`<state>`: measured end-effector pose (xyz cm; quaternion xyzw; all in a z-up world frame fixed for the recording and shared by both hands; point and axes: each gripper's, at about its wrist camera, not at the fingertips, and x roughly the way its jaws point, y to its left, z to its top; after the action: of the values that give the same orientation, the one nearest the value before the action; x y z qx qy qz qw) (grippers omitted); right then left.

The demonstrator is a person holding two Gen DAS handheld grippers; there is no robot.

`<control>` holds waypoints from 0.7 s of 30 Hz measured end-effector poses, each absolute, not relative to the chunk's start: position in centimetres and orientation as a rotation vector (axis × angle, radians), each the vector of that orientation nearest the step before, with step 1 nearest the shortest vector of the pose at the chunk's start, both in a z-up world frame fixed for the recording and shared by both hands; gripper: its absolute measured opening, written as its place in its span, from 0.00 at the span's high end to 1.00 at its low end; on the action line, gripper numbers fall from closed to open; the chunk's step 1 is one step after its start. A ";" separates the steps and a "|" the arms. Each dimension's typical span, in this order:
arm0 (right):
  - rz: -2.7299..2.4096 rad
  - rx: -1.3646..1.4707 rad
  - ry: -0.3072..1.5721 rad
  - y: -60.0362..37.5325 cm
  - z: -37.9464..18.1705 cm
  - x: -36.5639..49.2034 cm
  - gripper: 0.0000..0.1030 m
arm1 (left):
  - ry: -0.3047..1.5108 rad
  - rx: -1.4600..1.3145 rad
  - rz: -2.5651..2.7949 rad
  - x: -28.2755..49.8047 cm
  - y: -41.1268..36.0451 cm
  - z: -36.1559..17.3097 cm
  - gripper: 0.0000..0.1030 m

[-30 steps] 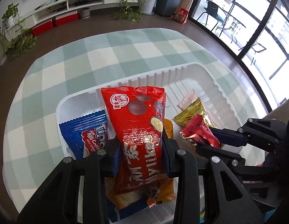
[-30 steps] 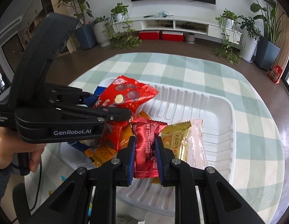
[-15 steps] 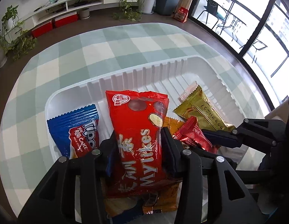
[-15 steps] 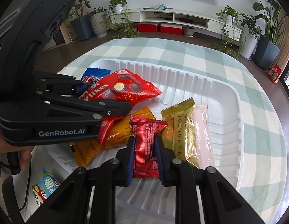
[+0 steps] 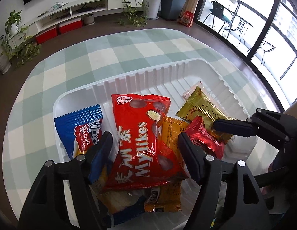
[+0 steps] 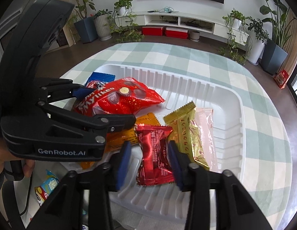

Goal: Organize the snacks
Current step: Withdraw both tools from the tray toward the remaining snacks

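Checked green-and-white cloth (image 5: 75,72) covers a round table; a white ribbed tray (image 5: 167,71) sits on it, snacks piled at its near-left end.

Left wrist view, near to far: left gripper (image 5: 144,149) released, jaws spread wide on either side of the red Mylikes bag (image 5: 142,141), pads not touching it. Bag lies flat in the tray, on top of an orange packet (image 5: 171,132) and a blue-edged pack underneath. Blue Tipo pack (image 5: 81,126) just left of the bag, against the tray's left wall. Small red packet (image 5: 204,138) to the right, overlapping the gold packet (image 5: 202,107) beyond it.

Right wrist view: right gripper (image 6: 150,155) also released, jaws apart around the small red packet (image 6: 156,153), a gap on the left side; right pad close, contact unclear. Packet rests on the tray floor (image 6: 221,140). Gold packet (image 6: 185,130) just right of it, a pale pink one (image 6: 204,126) alongside. Orange packet (image 6: 129,136) peeks out left, under the Mylikes bag (image 6: 119,99). Left gripper (image 6: 102,107) crosses the view over that bag.

Far: white media shelf (image 6: 186,21), red boxes (image 6: 163,31), potted plants, TV on the wall.
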<state>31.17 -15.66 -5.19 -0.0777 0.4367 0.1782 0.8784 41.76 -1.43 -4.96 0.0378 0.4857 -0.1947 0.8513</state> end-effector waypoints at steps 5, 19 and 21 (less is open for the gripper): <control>0.385 -0.183 0.872 -15.7 -4.2 30.6 0.48 | 0.997 0.070 -0.400 40.8 -1.1 -3.8 0.25; 0.408 -0.067 0.709 -19.1 2.2 26.6 0.35 | 0.838 -0.030 -0.358 31.7 2.0 2.4 0.04; 0.419 -0.046 0.685 -19.7 3.3 25.2 0.34 | 0.815 -0.052 -0.345 29.3 2.6 3.1 0.04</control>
<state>25.15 -19.71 3.28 -0.0226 0.3333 0.2038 0.9203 29.26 2.63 3.10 -0.0253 0.3945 -0.1670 0.9033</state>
